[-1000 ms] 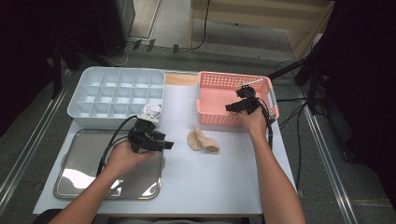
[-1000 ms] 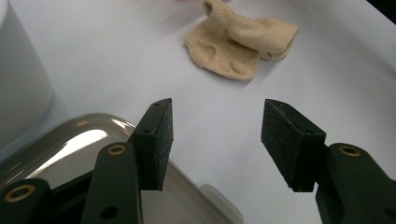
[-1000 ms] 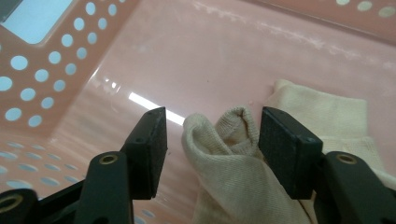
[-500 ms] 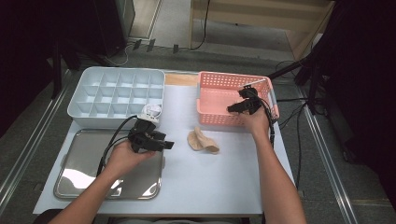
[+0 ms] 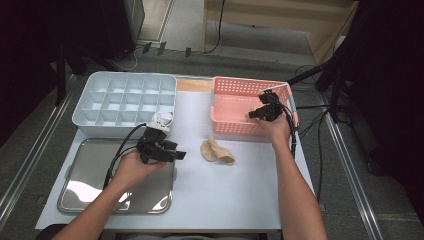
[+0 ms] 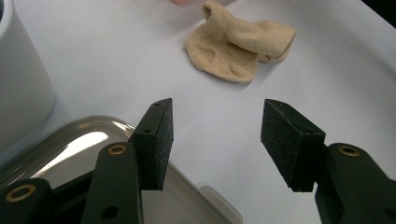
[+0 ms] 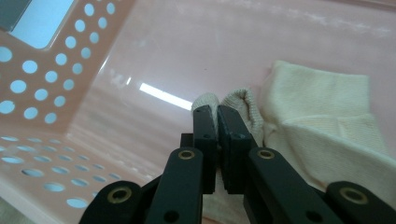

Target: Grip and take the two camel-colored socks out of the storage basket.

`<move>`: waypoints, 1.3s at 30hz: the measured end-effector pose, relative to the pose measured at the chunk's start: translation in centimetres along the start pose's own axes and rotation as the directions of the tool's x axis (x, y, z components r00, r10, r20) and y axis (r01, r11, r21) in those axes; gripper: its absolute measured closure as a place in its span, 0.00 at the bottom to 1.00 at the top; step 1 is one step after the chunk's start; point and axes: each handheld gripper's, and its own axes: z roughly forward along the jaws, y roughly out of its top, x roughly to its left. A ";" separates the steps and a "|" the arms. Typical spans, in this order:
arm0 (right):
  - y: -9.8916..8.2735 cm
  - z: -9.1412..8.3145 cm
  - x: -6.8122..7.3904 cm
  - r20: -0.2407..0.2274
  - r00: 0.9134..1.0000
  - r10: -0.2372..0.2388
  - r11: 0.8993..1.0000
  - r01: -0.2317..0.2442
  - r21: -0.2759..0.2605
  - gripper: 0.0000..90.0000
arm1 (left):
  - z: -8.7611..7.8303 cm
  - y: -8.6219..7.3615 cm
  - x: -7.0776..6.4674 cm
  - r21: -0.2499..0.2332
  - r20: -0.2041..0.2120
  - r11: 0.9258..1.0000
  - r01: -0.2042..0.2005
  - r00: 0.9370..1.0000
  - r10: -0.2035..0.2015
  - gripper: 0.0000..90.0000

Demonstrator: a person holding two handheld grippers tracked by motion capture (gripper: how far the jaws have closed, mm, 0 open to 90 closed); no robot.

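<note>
Inside the pink basket (image 5: 235, 100), the right gripper (image 7: 217, 116) has just been closing and now pinches a cream sock (image 7: 322, 140) on the basket floor. The left gripper (image 6: 215, 135), jaws spread and empty, hovers over the tray (image 5: 90, 175) edge. A second sock (image 5: 216, 151) lies at its 3 o'clock, apart.

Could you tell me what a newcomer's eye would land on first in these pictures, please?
Probably the pink basket at the table's far right, where the right gripper, its jaws just closed, pinches a cream sock lying inside. Next, the beige sock alone mid-table, with the left gripper open beside it over the steel tray.
</note>
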 end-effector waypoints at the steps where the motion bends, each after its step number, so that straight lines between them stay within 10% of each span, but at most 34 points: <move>1: 0.0 0.0 0.0 0.001 1.000 0.002 1.000 -0.002 -0.001 0.98 | 0.0 0.0 0.0 0.000 0.000 1.000 0.000 1.000 0.000 0.50; 25: 0.1 -3.3 2.9 -0.041 0.996 -0.076 0.992 0.071 -0.106 0.98 | 0.2 0.1 -0.2 -0.003 0.002 1.000 -0.001 1.000 0.001 0.50; 39: -0.5 -8.1 5.9 -0.083 0.984 -0.160 0.974 0.144 -0.177 0.98 | -0.3 0.3 -0.2 -0.025 0.004 1.000 -0.001 1.000 0.001 0.50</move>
